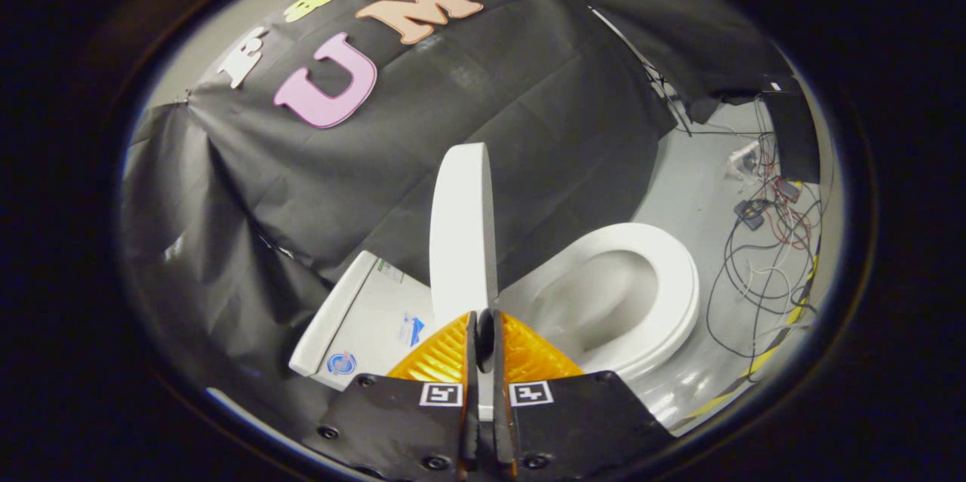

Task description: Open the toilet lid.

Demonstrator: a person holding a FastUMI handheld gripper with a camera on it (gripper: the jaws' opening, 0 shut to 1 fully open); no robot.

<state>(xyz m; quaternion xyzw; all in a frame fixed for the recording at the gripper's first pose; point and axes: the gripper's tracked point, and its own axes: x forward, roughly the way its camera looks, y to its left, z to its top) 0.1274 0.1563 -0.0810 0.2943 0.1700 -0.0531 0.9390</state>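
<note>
The white toilet lid (462,229) stands raised on edge, rising straight ahead from between my fingers. My gripper (484,325) is shut on the lid's edge, both fingers pressing its thin rim. To the right of the lid the white seat ring (675,278) lies flat around the open bowl (596,301). On the other side of the lid sits the white tank (362,323) with stickers on it.
Black cloth (287,195) hangs close behind the tank and lid. Beyond the bowl, loose cables (762,263) and small boxes lie on the grey floor (694,195), with yellow-black tape (770,357) along its edge.
</note>
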